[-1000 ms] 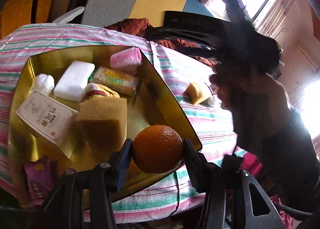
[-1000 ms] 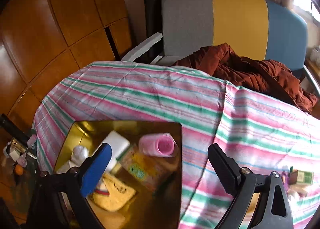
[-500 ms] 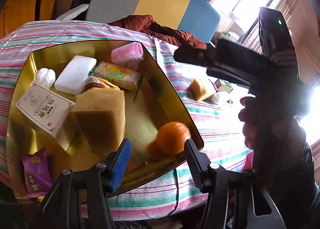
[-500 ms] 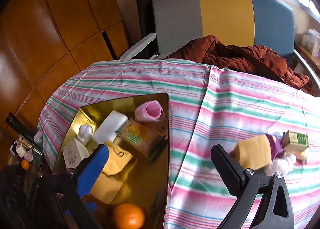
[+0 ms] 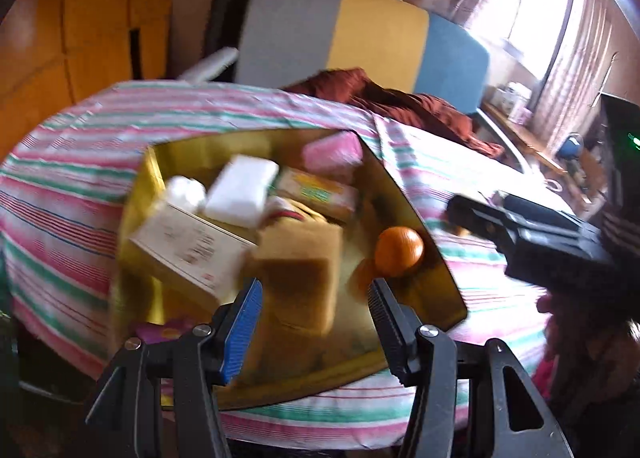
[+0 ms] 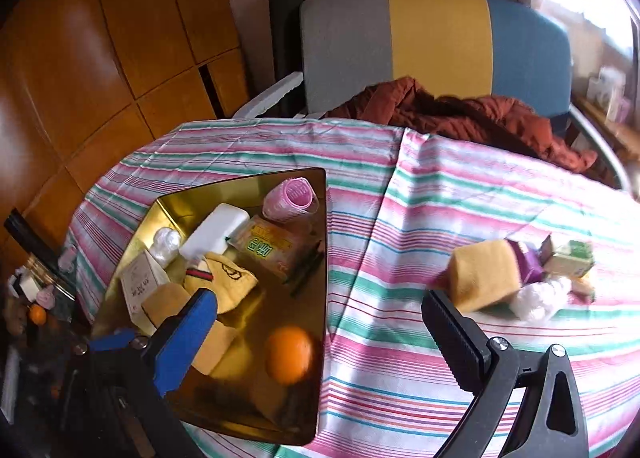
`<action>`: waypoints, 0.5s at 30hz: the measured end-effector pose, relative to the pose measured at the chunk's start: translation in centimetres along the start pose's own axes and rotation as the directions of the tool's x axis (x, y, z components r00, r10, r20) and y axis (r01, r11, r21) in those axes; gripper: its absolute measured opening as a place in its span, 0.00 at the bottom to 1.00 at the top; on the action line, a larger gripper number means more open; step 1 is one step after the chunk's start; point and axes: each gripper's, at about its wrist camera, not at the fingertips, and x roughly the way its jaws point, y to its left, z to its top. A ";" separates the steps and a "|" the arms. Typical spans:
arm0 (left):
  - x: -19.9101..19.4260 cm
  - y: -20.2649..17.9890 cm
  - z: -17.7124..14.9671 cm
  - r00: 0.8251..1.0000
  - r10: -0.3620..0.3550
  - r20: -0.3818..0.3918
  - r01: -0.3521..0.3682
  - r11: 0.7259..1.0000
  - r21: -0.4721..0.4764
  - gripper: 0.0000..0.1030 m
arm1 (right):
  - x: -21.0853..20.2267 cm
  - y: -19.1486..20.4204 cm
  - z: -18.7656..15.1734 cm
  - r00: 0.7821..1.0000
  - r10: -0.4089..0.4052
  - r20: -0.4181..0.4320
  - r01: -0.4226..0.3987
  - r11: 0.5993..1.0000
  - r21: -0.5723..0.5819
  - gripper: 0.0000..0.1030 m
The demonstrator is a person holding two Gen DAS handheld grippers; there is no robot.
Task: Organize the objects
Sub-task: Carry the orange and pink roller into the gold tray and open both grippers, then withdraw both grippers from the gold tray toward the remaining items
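A gold tray (image 5: 436, 258) (image 6: 240, 185) sits on the striped tablecloth. In it lie an orange (image 5: 399, 246) (image 6: 289, 354), a tan sponge block (image 5: 298, 278), a white box (image 5: 192, 246), a white bar (image 5: 242, 189), a pink roller (image 6: 294, 193) and a snack pack (image 6: 266, 244). My left gripper (image 5: 314, 318) hangs open over the tray's near edge with nothing between its fingers; the orange rests beyond its right finger. My right gripper (image 6: 316, 332) stands wide open above the tray's right edge. On the cloth to the right lie a yellow sponge (image 6: 484, 276), a purple packet (image 6: 528, 262), a green box (image 6: 572, 258) and a white wad (image 6: 540, 300).
A grey, yellow and blue chair (image 6: 436, 45) with a rust-red jacket (image 6: 460, 117) stands behind the table. Wooden cupboards (image 6: 100, 57) fill the left. In the left wrist view the other gripper's black body (image 5: 552, 242) and a hand reach in from the right.
The left gripper let go of the orange, which now lies in the tray, and drew back and tilted up. The right gripper swung rightward, bringing the loose items on the cloth into view.
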 end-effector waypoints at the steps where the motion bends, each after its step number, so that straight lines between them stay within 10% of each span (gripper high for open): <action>1: -0.3 0.1 0.0 1.000 0.028 0.014 -0.028 1.000 0.008 0.54 | -0.2 0.3 -0.1 1.000 -0.009 0.009 0.009 1.000 -0.013 1.00; 15: -1.7 0.4 -0.2 0.984 0.158 0.081 -0.161 0.987 0.026 0.54 | -1.5 1.5 -1.7 0.996 -0.074 0.042 0.077 0.994 -0.074 1.00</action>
